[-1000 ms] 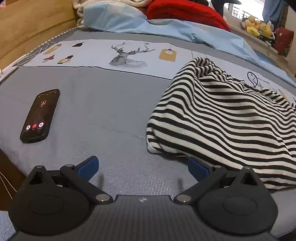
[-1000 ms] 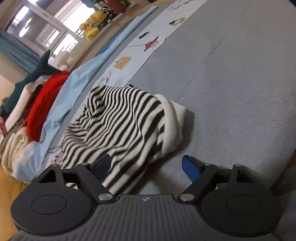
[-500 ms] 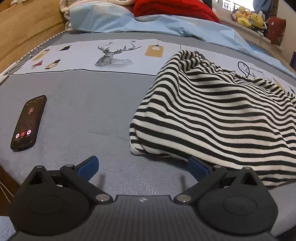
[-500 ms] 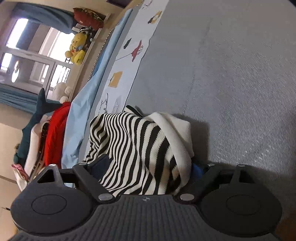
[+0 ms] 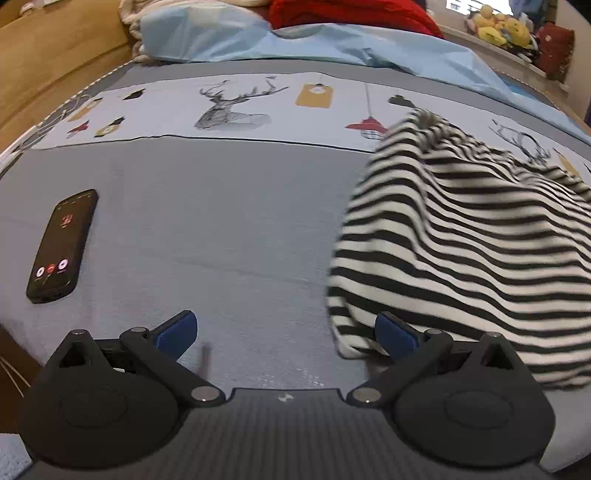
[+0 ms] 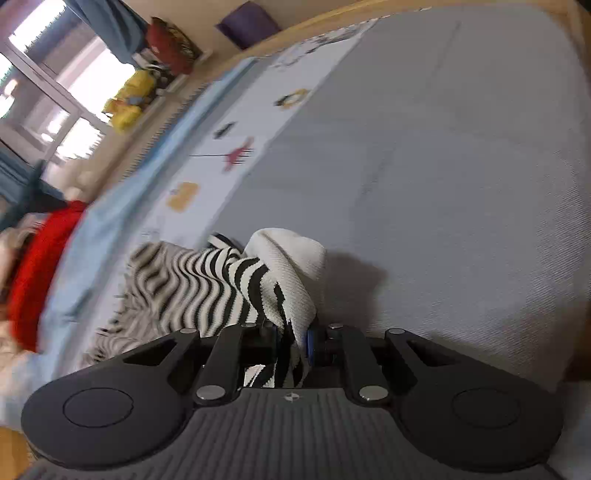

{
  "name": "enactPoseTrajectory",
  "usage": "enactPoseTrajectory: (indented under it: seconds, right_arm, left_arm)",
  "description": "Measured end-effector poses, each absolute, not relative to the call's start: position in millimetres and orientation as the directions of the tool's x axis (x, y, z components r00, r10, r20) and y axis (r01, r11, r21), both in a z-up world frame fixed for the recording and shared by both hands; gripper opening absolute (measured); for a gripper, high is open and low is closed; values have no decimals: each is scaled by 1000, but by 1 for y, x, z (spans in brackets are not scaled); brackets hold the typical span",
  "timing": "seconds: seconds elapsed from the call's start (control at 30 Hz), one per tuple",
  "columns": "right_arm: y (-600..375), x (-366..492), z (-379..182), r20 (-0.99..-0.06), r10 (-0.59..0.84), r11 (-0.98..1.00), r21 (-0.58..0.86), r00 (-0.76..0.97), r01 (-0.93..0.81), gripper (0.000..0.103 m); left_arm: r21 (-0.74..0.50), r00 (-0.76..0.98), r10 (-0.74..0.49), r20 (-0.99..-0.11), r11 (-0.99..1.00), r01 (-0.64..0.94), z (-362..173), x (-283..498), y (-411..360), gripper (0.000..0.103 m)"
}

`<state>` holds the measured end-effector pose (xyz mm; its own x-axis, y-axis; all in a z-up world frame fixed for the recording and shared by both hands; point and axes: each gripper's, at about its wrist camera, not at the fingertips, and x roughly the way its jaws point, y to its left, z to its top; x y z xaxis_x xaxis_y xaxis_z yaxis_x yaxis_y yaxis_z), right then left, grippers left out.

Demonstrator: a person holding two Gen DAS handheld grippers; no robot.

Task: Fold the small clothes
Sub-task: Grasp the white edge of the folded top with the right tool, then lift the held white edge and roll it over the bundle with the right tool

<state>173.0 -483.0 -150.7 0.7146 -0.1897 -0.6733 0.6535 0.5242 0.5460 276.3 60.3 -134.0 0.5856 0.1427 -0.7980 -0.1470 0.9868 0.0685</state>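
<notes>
A black-and-white striped garment (image 5: 461, 236) lies bunched on the grey bed cover (image 5: 221, 221), at the right of the left wrist view. My left gripper (image 5: 284, 326) stands open just above the cover. Its right blue pad (image 5: 391, 330) is beside the garment's near hem, and nothing is between the fingers. In the right wrist view my right gripper (image 6: 293, 338) has its jaws closing on a fold of the striped garment (image 6: 207, 280). The cloth is pinched between the pads, with its white inner side (image 6: 291, 266) humped up in front.
A black phone (image 5: 61, 245) with a lit screen lies on the cover at the left. A light-blue quilt (image 5: 332, 40) and a red garment (image 5: 351, 14) are piled at the far end. Plush toys (image 5: 498, 27) sit on a ledge. A wooden bed frame (image 5: 55, 66) borders the left.
The right gripper's jaws went from wide open around the garment's edge to closed on it, bunching the cloth upward. In the left wrist view the garment's near edge shifted right.
</notes>
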Motion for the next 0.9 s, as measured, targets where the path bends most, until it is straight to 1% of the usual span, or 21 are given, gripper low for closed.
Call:
enactPoseTrajectory:
  seconds: [0.23,0.37,0.47,0.57,0.6,0.67,0.73,0.77,0.8,0.83,0.9]
  right_arm:
    - [-481,175,-158,-684,-212,505,535,698,677,16]
    - [-475,179,-154,-696,-242,519,495,676,696,17]
    - [-465,188,-144,-712,-281,561,423,644,712,17]
    - [-449,197,-119,-692,-338,612,353,638,708,17]
    - [-442,201,-107,-673,-356,639,331,648,695,17]
    - [-410,216,-74,-599,-386,738,255,701,625,15]
    - [-357,229,-38,-485,-390,849,139,783,510,15]
    - [-322,234,-24,-422,-370,899,64,828,434,15]
    - [-280,236,-12,-358,-325,940,-22,875,340,14]
    - [-240,236,-7,-313,-265,964,-103,912,245,14]
    - [-158,229,-13,-277,-109,961,-275,955,30,14]
  left_arm:
    - [77,519,211,-828,960,-268,-140,282,84,103]
    - [62,477,236,-847,934,-352,-146,291,107,103]
    - [111,415,242,-877,943,-315,-163,302,104,103]
    - [133,459,245,-854,955,-264,-163,301,96,103]
    - [143,466,248,-849,958,-250,-162,300,94,103]
    - [121,460,230,-858,960,-253,-161,298,98,103]
    - [73,444,194,-875,959,-276,-162,297,105,103]
    - [54,440,182,-879,956,-288,-162,296,109,103]
    - [45,438,179,-881,954,-298,-161,295,111,103]
    - [35,440,174,-881,951,-308,-159,294,115,103]
    - [2,449,164,-878,941,-340,-156,289,121,103]
